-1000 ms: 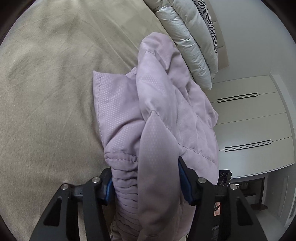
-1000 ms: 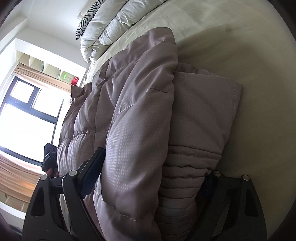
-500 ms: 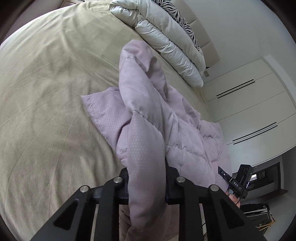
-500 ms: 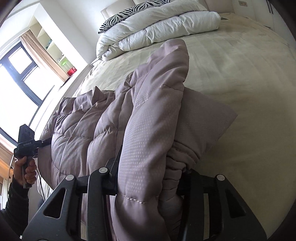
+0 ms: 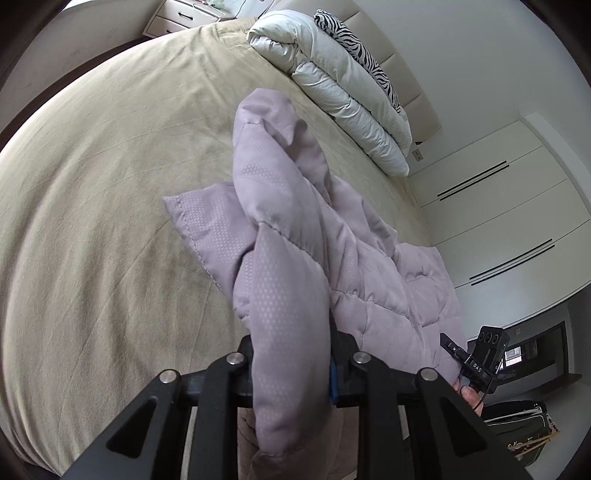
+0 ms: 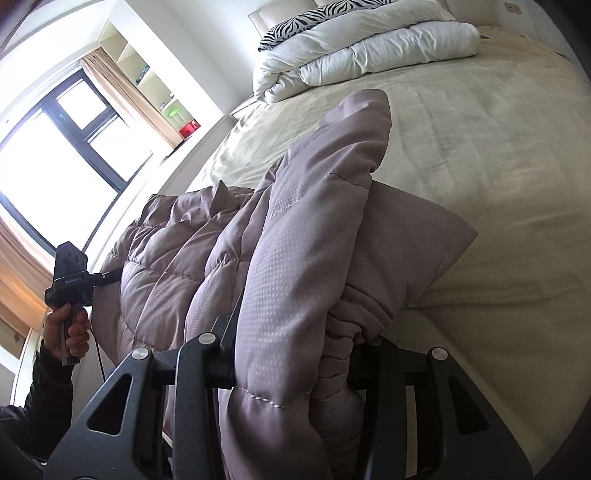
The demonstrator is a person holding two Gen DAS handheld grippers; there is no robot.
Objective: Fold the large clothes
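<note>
A lilac quilted puffer jacket (image 5: 280, 206) lies bunched on the beige bed (image 5: 92, 221), with its near end lifted off the sheet. My left gripper (image 5: 291, 354) is shut on a thick fold of one sleeve. In the right wrist view the same jacket (image 6: 314, 221) runs up from my right gripper (image 6: 295, 343), which is shut on the other sleeve and its ribbed cuff. Each view also catches the other gripper at the jacket's far edge: the right gripper (image 5: 452, 345) and the left gripper (image 6: 107, 275), held by a hand (image 6: 68, 332). The fabric hides the pads.
A folded white duvet (image 5: 351, 85) and a zebra-print pillow (image 5: 362, 51) lie at the head of the bed. White wardrobe doors (image 5: 498, 221) stand on one side; a window (image 6: 55, 147) with curtains and shelves on the other. A nightstand (image 5: 184, 14) is beyond the bed.
Both grippers' jaws have closed on the sleeves, then pulled back and up with them. The jacket's near end has lifted and more of the bed and room shows.
</note>
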